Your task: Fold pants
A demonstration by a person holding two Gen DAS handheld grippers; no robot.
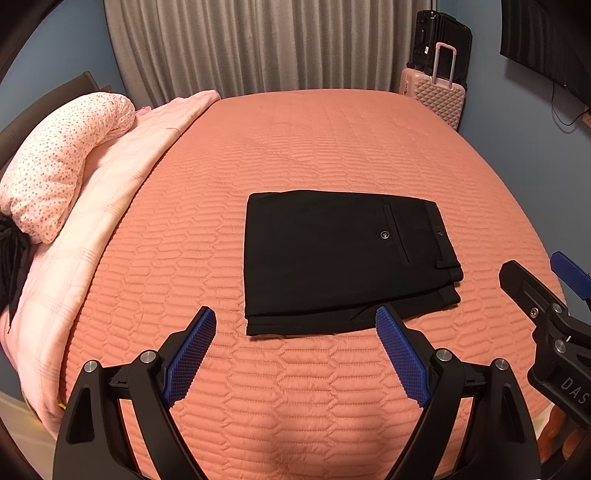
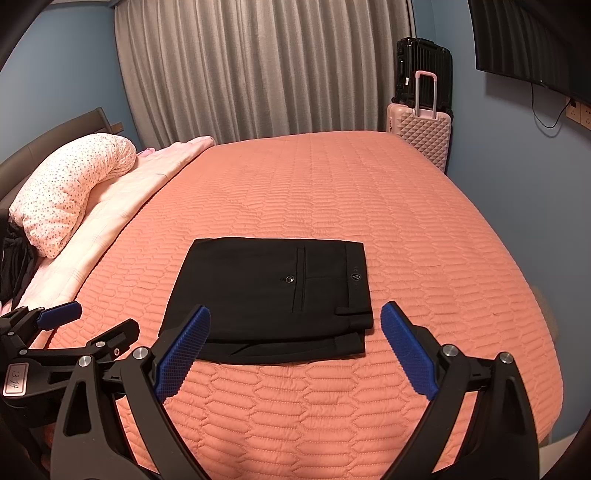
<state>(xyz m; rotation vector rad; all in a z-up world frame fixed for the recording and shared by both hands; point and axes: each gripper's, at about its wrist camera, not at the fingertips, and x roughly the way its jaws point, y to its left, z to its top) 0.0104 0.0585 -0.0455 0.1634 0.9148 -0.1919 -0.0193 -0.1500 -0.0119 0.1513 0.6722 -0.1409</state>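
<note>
- Scanning the left wrist view from left to right: a spotted pillow (image 1: 62,162) lies at 9 o'clock, a pale pink blanket (image 1: 122,192) runs beside it, and the salmon quilted bedspread (image 1: 314,140) fills the centre.
- The black pants (image 1: 343,258) lie on the bedspread just right of centre, folded into a compact rectangle with the back pocket and its button facing up and the waistband at the 3 o'clock edge. The layers at the 6 o'clock edge are slightly offset.
- A pink suitcase (image 1: 436,96) and a black suitcase (image 1: 443,33) stand at 1 o'clock, beyond the bed.
- Judgement: the fold appears complete or nearly so.
- Risk: a finger pad dragged across the top layer would shift it and widen the offset at the 6 o'clock edge.
- Risk: a pinch on the top layer alone would lift it and undo the fold; the cause would be a shallow grasp.
- Risk: the soft bedspread may bunch into a low grasp.
- Left gripper (image 1: 295,350): jaws spread wide, nothing between them; it hovers off the 6 o'clock edge of the pants, and contact with the cloth is not evident.
- Right gripper (image 2: 295,347): jaws likewise spread wide and empty; in its own view the pants sit at 12 o'clock just beyond the fingertips, apparently untouched.
</note>
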